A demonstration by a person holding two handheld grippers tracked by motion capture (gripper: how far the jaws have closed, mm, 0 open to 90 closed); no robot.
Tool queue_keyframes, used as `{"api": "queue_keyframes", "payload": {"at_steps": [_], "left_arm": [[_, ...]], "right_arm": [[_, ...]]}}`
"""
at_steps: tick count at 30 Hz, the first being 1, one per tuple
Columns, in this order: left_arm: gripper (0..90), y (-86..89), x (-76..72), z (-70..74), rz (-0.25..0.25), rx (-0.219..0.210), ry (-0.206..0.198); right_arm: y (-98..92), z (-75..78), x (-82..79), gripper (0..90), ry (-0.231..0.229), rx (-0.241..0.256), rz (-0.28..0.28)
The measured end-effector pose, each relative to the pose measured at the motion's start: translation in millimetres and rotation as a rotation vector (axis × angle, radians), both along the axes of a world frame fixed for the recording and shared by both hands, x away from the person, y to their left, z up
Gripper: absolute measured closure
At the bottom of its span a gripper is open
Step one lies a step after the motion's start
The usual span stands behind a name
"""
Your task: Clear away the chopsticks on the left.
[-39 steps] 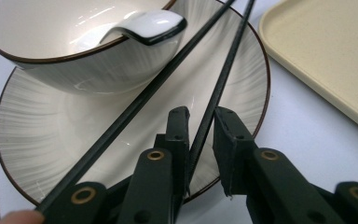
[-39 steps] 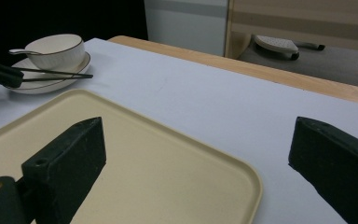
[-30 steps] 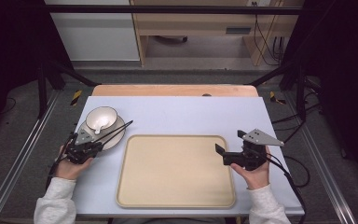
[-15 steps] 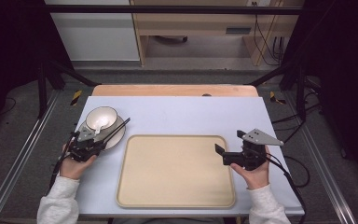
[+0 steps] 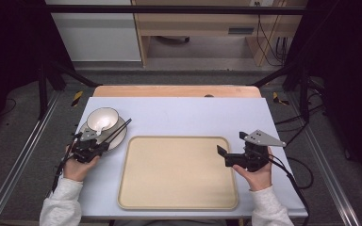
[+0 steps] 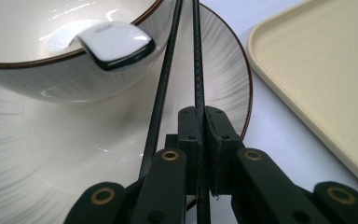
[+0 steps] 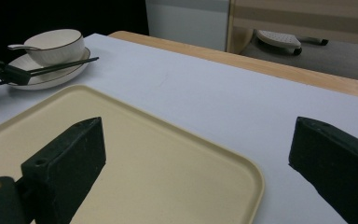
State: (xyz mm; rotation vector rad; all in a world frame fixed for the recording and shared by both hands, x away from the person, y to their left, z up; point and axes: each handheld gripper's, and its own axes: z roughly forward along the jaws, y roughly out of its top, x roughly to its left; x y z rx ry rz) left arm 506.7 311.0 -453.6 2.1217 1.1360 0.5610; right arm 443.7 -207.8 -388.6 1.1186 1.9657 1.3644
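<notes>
A white bowl [image 5: 102, 119] with a spoon [image 6: 114, 44] in it stands on a white plate [image 5: 115, 140] at the table's left. Two black chopsticks [image 5: 119, 131] lie slanted across the plate's rim. My left gripper [image 5: 96, 147] hovers at the plate's near edge; in the left gripper view, the left gripper [image 6: 200, 112] is shut on one chopstick [image 6: 198, 56], while the other [image 6: 161, 93] runs just beside the jaws. A beige tray [image 5: 179, 172] fills the middle. My right gripper [image 5: 231, 142] is open at the tray's right edge, with nothing between its fingers [image 7: 70, 158].
The light grey table top [image 5: 193, 115] has bare room behind the tray, and a wooden strip [image 5: 169, 91] runs along its far edge. Cables trail off both grippers toward the table's sides. Dark frame posts stand left and right.
My left gripper with the chopsticks has edged slightly right toward the plate. The right gripper has stayed still and open.
</notes>
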Motion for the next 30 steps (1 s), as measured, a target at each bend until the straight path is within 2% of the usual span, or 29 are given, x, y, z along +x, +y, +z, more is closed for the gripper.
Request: {"api": "queue_keyframes", "payload": {"at_steps": [12,14,23,27,30], "left_arm": [[85.1,-6.7,-13.4,16.9,0.035,-0.045,-0.047],[85.1,-9.7,-16.2,18.7,0.038,-0.062,-0.050],[85.1,-24.7,-31.7,24.6,0.078,-0.082,-0.073],[85.1,-31.8,-40.3,27.2,0.087,-0.105,-0.095],[85.1,-37.7,-47.8,28.7,0.096,-0.106,-0.111]], "right_arm": [[-4.3,3.1,-1.6,2.8,-0.012,0.001,-0.019],[-5.3,3.9,-1.9,2.8,-0.013,0.006,-0.023],[-8.2,2.7,-0.9,2.5,-0.006,0.007,-0.029],[-8.7,2.7,-1.2,2.4,-0.010,0.010,-0.039],[-9.6,2.1,-1.0,2.2,-0.010,0.006,-0.043]]}}
